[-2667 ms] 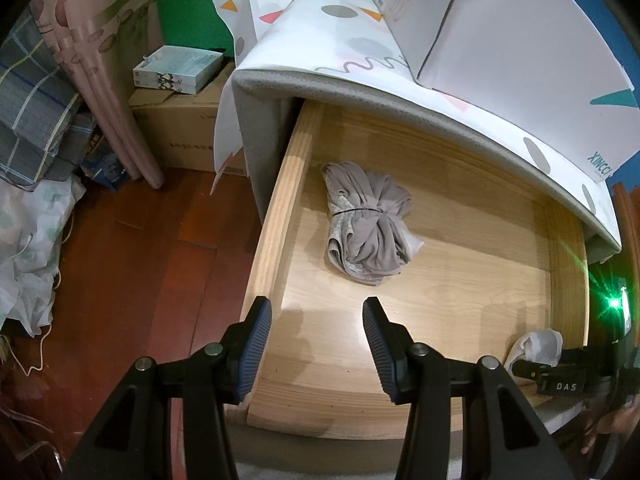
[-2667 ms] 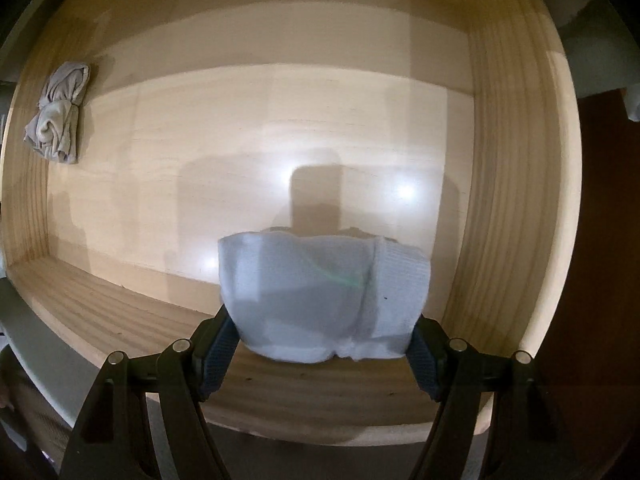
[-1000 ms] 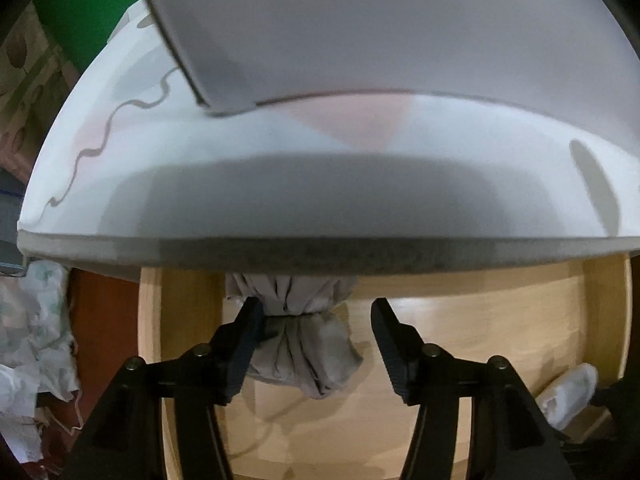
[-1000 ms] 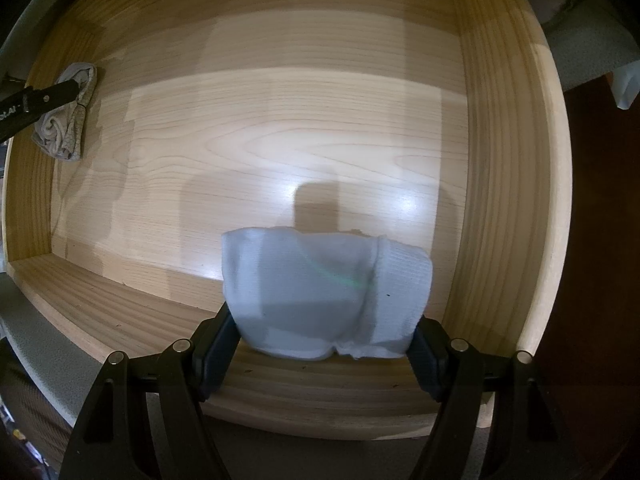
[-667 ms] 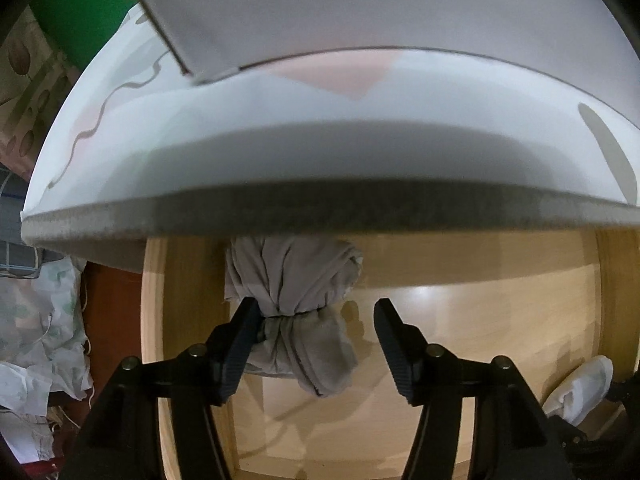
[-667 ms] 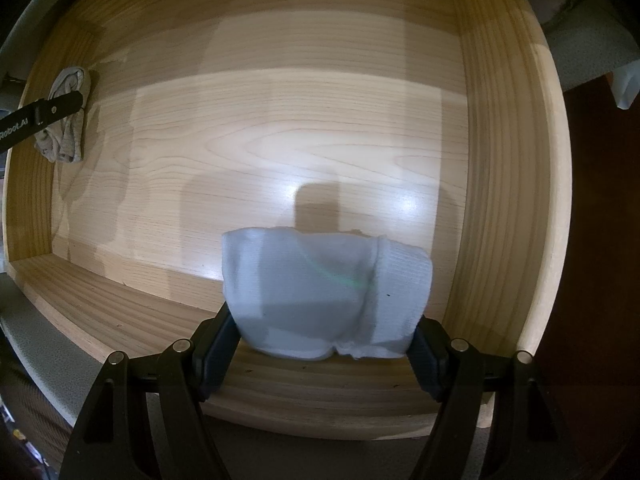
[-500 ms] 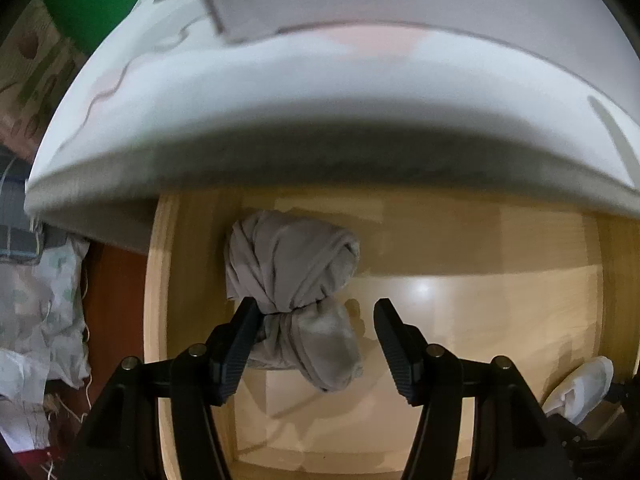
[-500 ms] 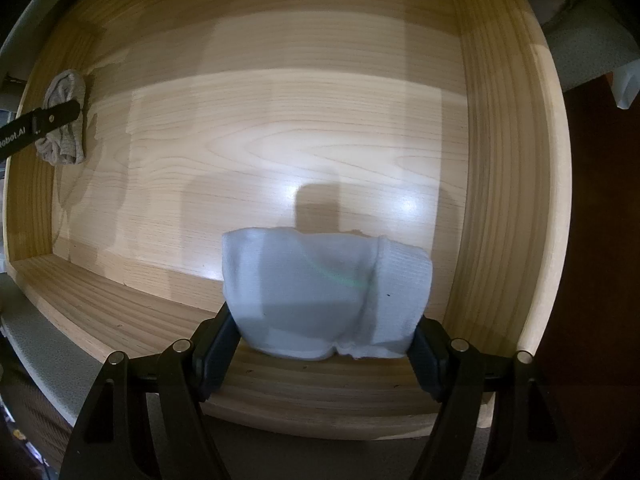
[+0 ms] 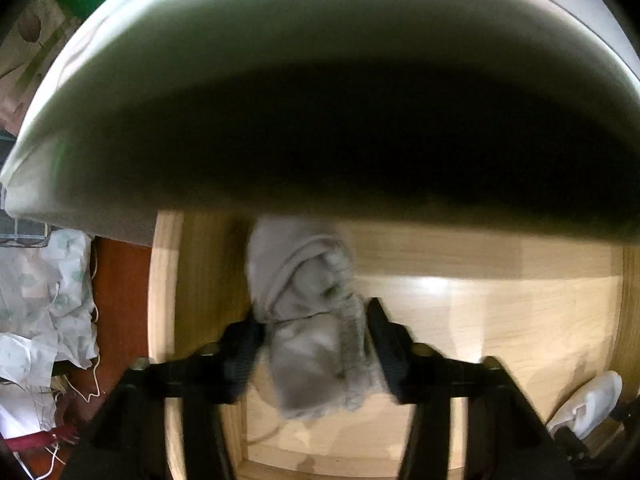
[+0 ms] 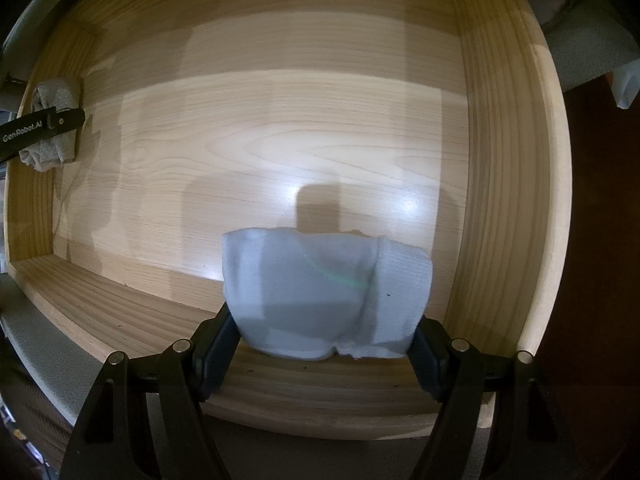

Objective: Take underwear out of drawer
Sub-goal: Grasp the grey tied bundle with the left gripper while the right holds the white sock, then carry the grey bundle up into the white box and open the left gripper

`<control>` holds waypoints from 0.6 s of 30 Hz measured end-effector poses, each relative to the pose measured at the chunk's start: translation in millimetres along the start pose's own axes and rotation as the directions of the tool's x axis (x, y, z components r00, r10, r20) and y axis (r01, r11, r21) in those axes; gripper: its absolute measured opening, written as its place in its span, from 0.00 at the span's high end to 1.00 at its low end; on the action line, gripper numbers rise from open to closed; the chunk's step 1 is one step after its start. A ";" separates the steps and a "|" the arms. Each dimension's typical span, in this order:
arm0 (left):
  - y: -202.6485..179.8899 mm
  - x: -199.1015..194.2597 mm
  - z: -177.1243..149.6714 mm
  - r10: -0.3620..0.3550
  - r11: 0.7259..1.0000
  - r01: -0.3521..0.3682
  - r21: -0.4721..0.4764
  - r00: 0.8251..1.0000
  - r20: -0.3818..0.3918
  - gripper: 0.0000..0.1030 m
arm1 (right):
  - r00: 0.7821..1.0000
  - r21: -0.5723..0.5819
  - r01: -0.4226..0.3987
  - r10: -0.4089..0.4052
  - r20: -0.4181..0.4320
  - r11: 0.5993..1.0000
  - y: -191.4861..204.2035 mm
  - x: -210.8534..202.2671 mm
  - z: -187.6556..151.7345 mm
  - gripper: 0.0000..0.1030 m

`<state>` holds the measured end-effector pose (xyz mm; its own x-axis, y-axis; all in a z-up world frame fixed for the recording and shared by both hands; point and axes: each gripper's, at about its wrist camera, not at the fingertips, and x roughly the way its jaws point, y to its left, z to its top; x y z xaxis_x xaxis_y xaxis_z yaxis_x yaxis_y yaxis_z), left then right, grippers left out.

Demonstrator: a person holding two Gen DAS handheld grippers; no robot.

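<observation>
A rolled taupe-grey underwear bundle (image 9: 308,320) lies at the left end of the open wooden drawer (image 9: 520,320), partly under the cabinet top. My left gripper (image 9: 316,344) straddles it, with the jaws touching its sides; the frame is blurred. The bundle and the left finger also show in the right wrist view (image 10: 52,140). My right gripper (image 10: 324,344) holds a folded white underwear piece (image 10: 324,292) at the drawer's front right corner. The white piece also shows in the left wrist view (image 9: 588,400).
The white cabinet top (image 9: 280,80) overhangs the drawer's back. The drawer's walls (image 10: 500,160) ring the light wood floor. Crumpled cloth (image 9: 44,312) lies on the red-brown floor left of the drawer.
My left gripper has pushed deeper under the cabinet top and its jaws have narrowed onto the grey bundle. The right gripper and the white piece have stayed put.
</observation>
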<state>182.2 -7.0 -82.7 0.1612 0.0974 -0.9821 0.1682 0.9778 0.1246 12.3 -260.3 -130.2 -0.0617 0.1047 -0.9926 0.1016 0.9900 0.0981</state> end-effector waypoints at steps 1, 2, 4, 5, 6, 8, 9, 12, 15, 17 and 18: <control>-2.7 -1.3 1.8 -0.003 1.000 0.003 0.011 1.000 -0.004 0.54 | 1.000 0.000 0.000 0.000 0.000 1.000 0.8 0.2 1.1 0.30; -5.1 -1.5 1.9 0.001 1.000 0.000 0.029 1.000 -0.008 0.54 | 1.000 0.000 0.000 0.000 0.000 1.000 0.2 0.3 0.6 0.30; -5.3 0.3 -2.2 0.008 0.998 -0.007 0.058 1.000 -0.014 0.55 | 1.000 0.000 0.000 0.000 0.000 1.000 1.3 0.6 1.9 0.30; -7.8 0.1 -2.9 0.011 0.997 -0.010 0.071 1.000 -0.022 0.55 | 1.000 -0.001 0.000 0.000 0.000 1.000 0.6 0.6 1.5 0.30; -9.6 -0.5 -3.6 0.010 0.997 -0.008 0.077 1.000 -0.028 0.56 | 1.000 -0.001 0.000 0.000 0.000 1.000 0.7 0.5 1.8 0.30; -12.9 -1.8 -5.1 0.002 0.996 0.001 0.087 0.999 -0.041 0.56 | 1.000 -0.001 0.000 0.000 0.001 1.000 1.5 0.7 3.0 0.30; -13.9 -2.4 -6.3 -0.004 0.996 0.008 0.090 0.999 -0.049 0.57 | 1.000 -0.003 0.000 0.000 0.001 1.000 4.3 2.0 6.3 0.30; -18.8 -4.6 -10.6 -0.008 0.994 0.015 0.109 0.998 -0.067 0.57 | 1.000 -0.003 -0.001 0.001 0.001 1.000 4.1 2.4 6.3 0.30; -20.3 -4.4 -17.9 -0.015 0.992 0.026 0.122 0.996 -0.085 0.57 | 1.000 -0.003 0.000 0.000 0.001 1.000 5.1 2.6 7.7 0.30; -21.6 -5.6 -22.3 -0.026 0.992 0.038 0.122 0.995 -0.096 0.57 | 1.000 -0.003 -0.001 0.001 0.001 1.000 4.8 2.7 7.6 0.30; -15.6 -3.2 -23.2 -0.031 0.992 0.043 0.120 0.994 -0.101 0.58 | 1.000 -0.003 -0.001 0.001 0.001 1.000 5.4 2.6 8.4 0.30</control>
<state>156.5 -18.3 -84.8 0.0569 0.0851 -0.9947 0.2907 0.9518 0.0980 21.0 -255.5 -132.8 -0.0609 0.1053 -0.9926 0.0982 0.9902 0.0991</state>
